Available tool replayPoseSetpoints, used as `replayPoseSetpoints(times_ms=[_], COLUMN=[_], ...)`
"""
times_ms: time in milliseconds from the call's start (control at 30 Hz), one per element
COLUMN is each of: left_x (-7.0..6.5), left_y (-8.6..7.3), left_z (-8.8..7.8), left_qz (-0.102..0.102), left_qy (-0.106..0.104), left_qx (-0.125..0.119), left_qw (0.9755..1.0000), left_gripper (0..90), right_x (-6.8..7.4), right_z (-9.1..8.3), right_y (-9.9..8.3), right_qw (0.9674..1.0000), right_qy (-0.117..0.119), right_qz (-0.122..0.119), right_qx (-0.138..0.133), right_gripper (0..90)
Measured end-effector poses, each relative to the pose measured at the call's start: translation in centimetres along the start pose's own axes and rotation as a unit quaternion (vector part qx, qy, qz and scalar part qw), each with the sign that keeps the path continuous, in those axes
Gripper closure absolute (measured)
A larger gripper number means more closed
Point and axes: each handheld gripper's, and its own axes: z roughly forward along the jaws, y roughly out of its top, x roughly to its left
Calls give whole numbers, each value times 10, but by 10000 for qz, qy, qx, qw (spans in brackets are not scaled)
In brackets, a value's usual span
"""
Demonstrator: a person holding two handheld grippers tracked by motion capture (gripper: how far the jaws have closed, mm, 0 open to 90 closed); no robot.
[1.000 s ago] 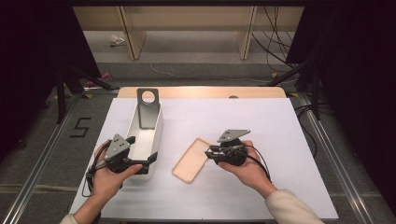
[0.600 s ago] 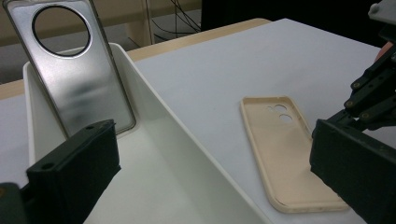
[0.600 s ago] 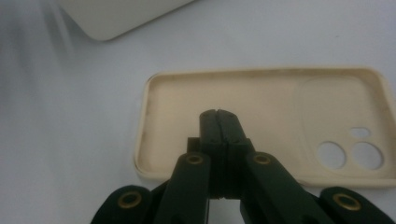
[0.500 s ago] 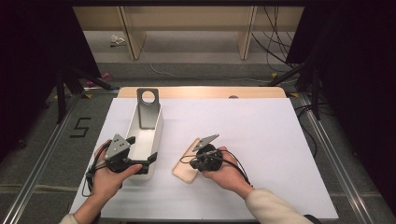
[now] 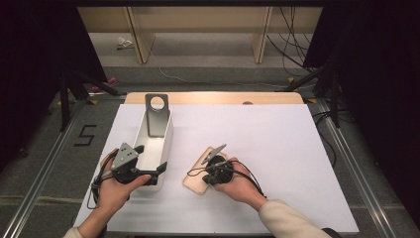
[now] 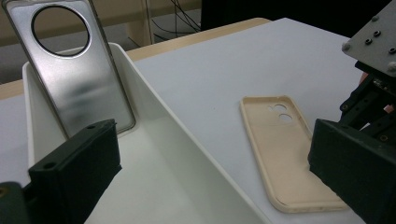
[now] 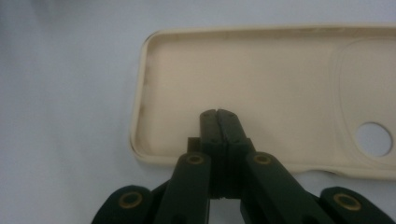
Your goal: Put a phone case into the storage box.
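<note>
Right gripper view had the right gripper (image 7: 218, 113) with jaws pressed together, nothing between them, tips over the inside of the beige phone case (image 7: 261, 84). Couldn't tell whether the tips touched the case floor or sat just above it. Jaws had just been closing in the last second, and no part of the case was caught between them.

Case lay flat, open side up, on the white table cover (image 5: 277, 148), near-centre, just right of the white tray (image 5: 167, 144). Camera cut-outs (image 6: 280, 112) sat at its far end. In the high view the right gripper (image 5: 214, 171) was over the near half of the case (image 5: 198, 184), hand coming in from the near right.

Left gripper (image 5: 148, 171) was at the near end of the tray, jaws spread wide: in the left gripper view one jaw stood inside the tray (image 6: 154, 140) and the other outside its right wall, by the case. Contact with the wall was unclear.

Silver phone back panel (image 6: 79, 70) with a round hole leaned upright against the tray's far end.
</note>
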Motion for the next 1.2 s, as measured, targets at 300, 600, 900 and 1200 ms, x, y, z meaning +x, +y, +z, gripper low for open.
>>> replayPoseSetpoints(times_ms=[300, 600, 900, 1200], left_x=[-1, -1, -2, -2], left_y=[0, 0, -1, -1], left_z=[0, 0, 0, 0], left_qz=[-1, 11, 22, 28], left_qy=[-24, -39, -52, -59], left_qx=[-8, 6, 21, 27], left_qw=[10000, 10000, 10000, 10000], left_gripper=[17, 18, 20, 21], right_x=[-5, -12, -21, -21], right_z=[-6, -15, -21, -22], right_y=[-3, -9, -15, -15], right_qw=[9994, 9983, 9979, 9978], right_qy=[47, 14, -66, -87], right_qz=[-145, -256, -181, -162], right_qx=[297, 527, 626, 642], right_gripper=[900, 900, 900, 900])
